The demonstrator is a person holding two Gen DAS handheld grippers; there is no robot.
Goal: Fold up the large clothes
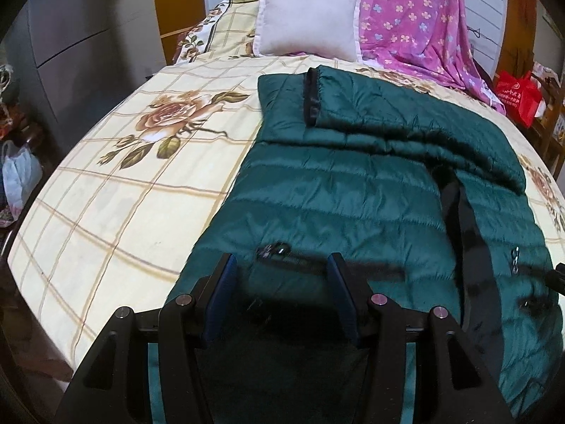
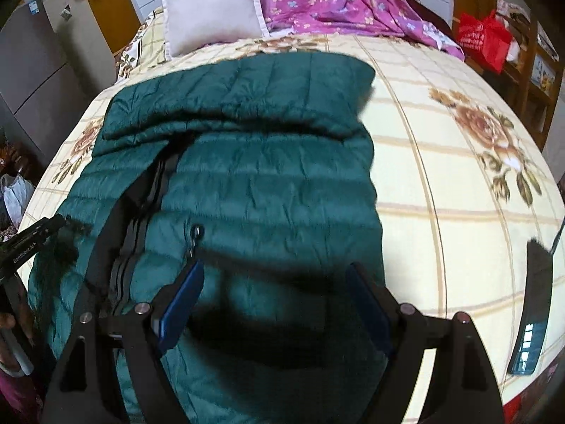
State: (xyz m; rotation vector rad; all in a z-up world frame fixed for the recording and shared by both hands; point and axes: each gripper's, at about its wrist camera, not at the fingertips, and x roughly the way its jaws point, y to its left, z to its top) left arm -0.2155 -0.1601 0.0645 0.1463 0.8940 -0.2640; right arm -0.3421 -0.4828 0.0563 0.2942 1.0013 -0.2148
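Leftmost in the left wrist view, a white bag [image 1: 19,176] sits on the floor by a grey cabinet [image 1: 70,42], beside the bed [image 1: 106,212] with its cream checked sheet printed with roses. Further right, the left gripper [image 1: 282,275] hovers low over the near part of the green jacket [image 1: 335,205], its blue pads [image 1: 220,296] spread apart and grasping nothing; a pocket zipper [image 1: 273,250] lies between the fingertips. The jacket is spread on the bed's middle, front up, its black main zipper [image 1: 459,219] running down the centre, and both sleeves are folded across the chest, one black cuff [image 1: 312,95] pointing toward the white pillow [image 1: 307,17] at the head. Right of the pillow a pink flowered cloth [image 1: 416,17] drapes down onto the sheet, and a red bag [image 1: 517,97] stands off the bed's right edge. At the far right of this view only a tip of the right gripper shows, over the jacket's other half. Seen from the right wrist, the right gripper [image 2: 273,275] is also released, jaws wide, above the jacket's right front panel near a second zipper pull [image 2: 196,235], with its shadow cast on the fabric below. To its right, bare sheet follows, then a dark phone [image 2: 533,311] lying face up near the bed's edge, well apart from the jacket.
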